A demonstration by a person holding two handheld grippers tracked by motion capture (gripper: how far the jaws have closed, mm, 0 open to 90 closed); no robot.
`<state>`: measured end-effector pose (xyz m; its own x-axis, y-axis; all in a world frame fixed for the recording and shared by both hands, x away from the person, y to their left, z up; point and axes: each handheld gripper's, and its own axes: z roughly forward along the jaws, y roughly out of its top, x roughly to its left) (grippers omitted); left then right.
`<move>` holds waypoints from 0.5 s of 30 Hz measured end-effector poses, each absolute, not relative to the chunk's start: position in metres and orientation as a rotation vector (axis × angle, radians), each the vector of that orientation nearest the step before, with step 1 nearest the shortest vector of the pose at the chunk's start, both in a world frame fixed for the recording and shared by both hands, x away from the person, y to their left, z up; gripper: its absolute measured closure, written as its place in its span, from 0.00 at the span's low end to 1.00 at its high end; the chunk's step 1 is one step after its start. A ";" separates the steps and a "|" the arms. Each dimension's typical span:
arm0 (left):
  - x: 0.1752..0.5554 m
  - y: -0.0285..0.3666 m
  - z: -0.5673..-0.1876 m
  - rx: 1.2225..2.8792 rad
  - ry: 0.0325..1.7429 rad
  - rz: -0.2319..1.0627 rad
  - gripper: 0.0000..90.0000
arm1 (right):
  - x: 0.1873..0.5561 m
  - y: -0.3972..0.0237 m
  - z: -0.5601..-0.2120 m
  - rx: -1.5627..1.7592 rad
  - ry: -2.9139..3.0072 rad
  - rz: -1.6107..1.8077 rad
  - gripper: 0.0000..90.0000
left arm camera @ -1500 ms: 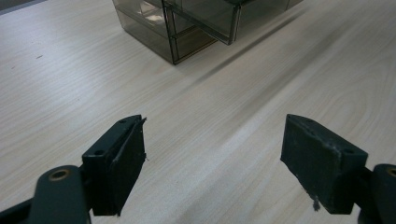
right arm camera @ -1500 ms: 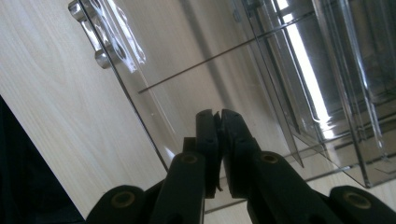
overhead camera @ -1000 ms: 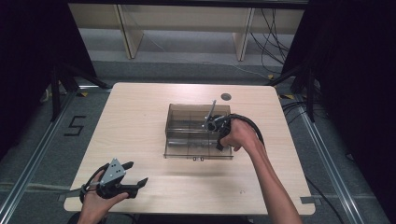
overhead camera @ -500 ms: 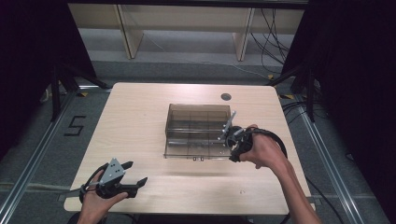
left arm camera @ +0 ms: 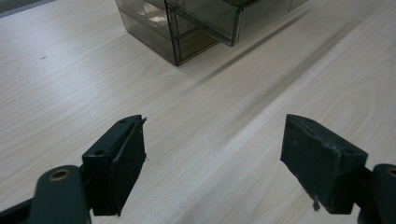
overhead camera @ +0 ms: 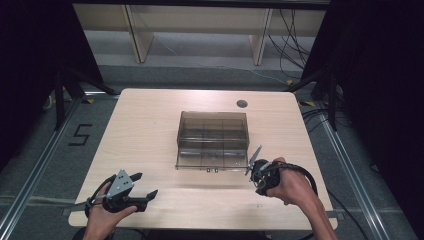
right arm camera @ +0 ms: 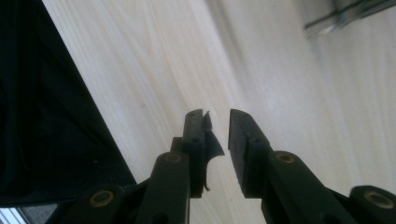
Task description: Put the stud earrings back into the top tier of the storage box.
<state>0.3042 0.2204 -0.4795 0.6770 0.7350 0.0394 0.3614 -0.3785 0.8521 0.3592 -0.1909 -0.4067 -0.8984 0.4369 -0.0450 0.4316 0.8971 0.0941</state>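
Observation:
A smoky see-through compartment box (overhead camera: 212, 140) stands in the middle of the wooden table (overhead camera: 150, 130). My right gripper (overhead camera: 256, 175) hovers just off the box's near right corner, rolled onto its side. In the right gripper view its jaws (right arm camera: 215, 116) stand a narrow gap apart with nothing between them, and a torn pad flap hangs from one. A corner of the box (right arm camera: 336, 14) lies ahead of it. My left gripper (overhead camera: 146, 185) rests at the front left of the table, wide open and empty (left arm camera: 212, 140), aimed at the box (left arm camera: 187, 23).
A round cable hole (overhead camera: 242, 104) sits in the table's far right. The table's front edge runs close to both hands. A shelf frame (overhead camera: 260, 40) stands behind the table, with cables on the floor at the right and a "5" mark (overhead camera: 80, 134) at the left.
My right gripper has come back from over the box's right side toward the front right of the table. The left gripper has stayed put.

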 end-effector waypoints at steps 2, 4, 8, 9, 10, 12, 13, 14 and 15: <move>0.304 0.219 -0.480 1.971 0.871 0.515 0.24 | 0.358 -0.194 -0.417 0.658 3.008 0.104 0.86; 0.304 0.219 -0.480 1.979 0.859 0.518 0.24 | 0.356 -0.195 -0.425 0.679 3.021 0.080 0.87; 0.304 0.220 -0.480 1.981 0.848 0.524 0.24 | 0.351 -0.195 -0.443 0.674 3.043 0.047 0.88; 0.304 0.220 -0.480 1.981 0.848 0.524 0.24 | 0.351 -0.195 -0.443 0.674 3.043 0.047 0.88; 0.304 0.220 -0.480 1.979 0.847 0.524 0.24 | 0.352 -0.196 -0.446 0.647 3.048 0.051 0.88; 0.304 0.219 -0.480 1.972 0.845 0.521 0.24 | 0.349 -0.193 -0.453 0.661 3.052 0.025 0.88; 0.304 0.219 -0.480 1.972 0.845 0.521 0.24 | 0.349 -0.193 -0.453 0.661 3.052 0.025 0.88; 0.304 0.220 -0.479 1.974 0.852 0.521 0.24 | 0.349 -0.193 -0.456 0.654 3.057 0.021 0.88; 0.304 0.220 -0.479 1.974 0.852 0.521 0.24 | 0.349 -0.193 -0.456 0.654 3.057 0.021 0.88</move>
